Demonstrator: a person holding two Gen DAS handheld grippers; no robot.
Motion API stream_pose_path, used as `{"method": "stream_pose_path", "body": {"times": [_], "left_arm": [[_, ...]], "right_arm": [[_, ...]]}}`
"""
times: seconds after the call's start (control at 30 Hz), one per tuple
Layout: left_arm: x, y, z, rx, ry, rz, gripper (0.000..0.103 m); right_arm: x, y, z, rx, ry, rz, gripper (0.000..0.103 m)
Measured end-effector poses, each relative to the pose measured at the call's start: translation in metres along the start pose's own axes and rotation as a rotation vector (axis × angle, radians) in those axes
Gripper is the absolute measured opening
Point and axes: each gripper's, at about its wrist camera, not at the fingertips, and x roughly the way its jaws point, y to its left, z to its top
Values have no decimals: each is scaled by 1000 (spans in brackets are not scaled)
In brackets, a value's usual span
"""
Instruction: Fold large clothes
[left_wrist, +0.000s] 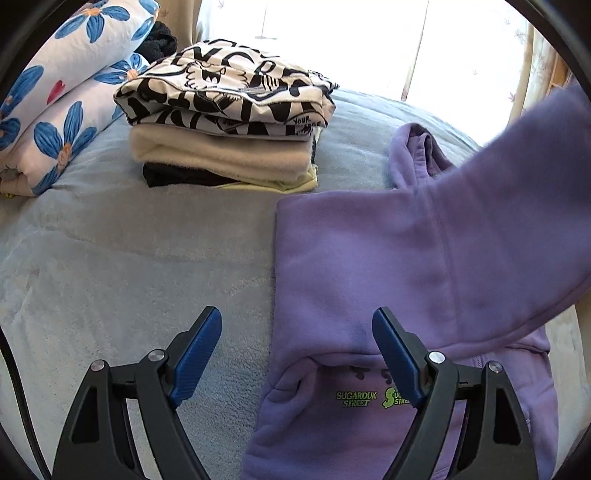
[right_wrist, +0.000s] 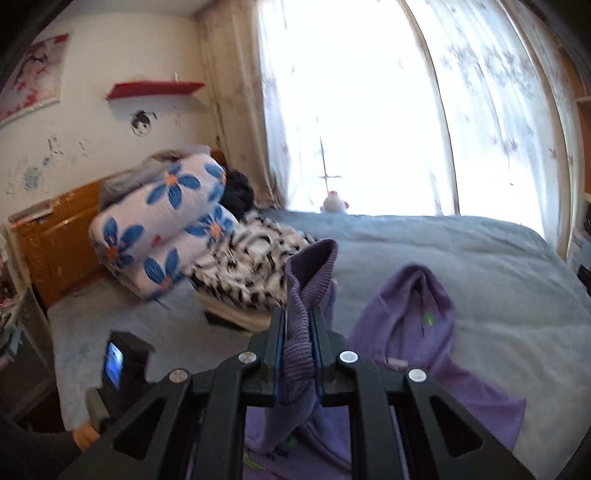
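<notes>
A purple hoodie (left_wrist: 369, 266) lies on the blue bed cover (left_wrist: 129, 258), its hood (left_wrist: 417, 155) toward the window and a green logo near the hem. One sleeve (left_wrist: 517, 184) is lifted and slants across the body from the upper right. My left gripper (left_wrist: 297, 332) is open and empty, low over the hoodie's left edge. My right gripper (right_wrist: 298, 317) is shut on the ribbed sleeve cuff (right_wrist: 306, 280) and holds it in the air above the hoodie (right_wrist: 424, 332). The left gripper's body (right_wrist: 122, 362) shows at the lower left of the right wrist view.
A stack of folded clothes (left_wrist: 229, 122) with a black-and-white printed top sits beyond the hoodie at the left. Rolled floral bedding (left_wrist: 62, 99) lies at the far left by the headboard (right_wrist: 55, 236). A curtained window (right_wrist: 351, 110) is behind the bed.
</notes>
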Motion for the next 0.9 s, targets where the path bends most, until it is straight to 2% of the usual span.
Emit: {"method": "stream_pose_path", "body": {"times": [0.13,0.23,0.33,0.4,0.5,0.57,0.63,0.67,0.7,0.77,0.9], "left_arm": [[-3,-2,3,-4,-14,-14,82],[1,-5,5,11,-11,-16,82],[10,-10,6,26,5,-14,83],[17,-12,7,31,22,-13,83],[32,-15,10,43,60,-11,83],[42,-19,13,58,79,-8,83],[50,-20,17,70,92,-5,83],[56,-21,21,77,102,-10,83],[60,-21,22,79,109,-11,83],[75,-19,29,74,139,-24,83],[107,-12,46,43,200,-59,83]], "right_arm": [[-10,-9,16,13,-57,-40,12],[0,-37,5,56,-14,-122,12],[19,-76,-32,110,90,-229,13],[42,-107,-71,136,223,-323,16],[78,-148,-138,140,486,-484,21],[83,-170,-170,189,582,-517,21],[75,-183,-180,277,584,-475,22],[69,-192,-183,339,568,-434,27],[65,-198,-184,372,553,-417,38],[62,-204,-181,410,527,-403,50],[78,-215,-177,465,534,-350,52]]}}
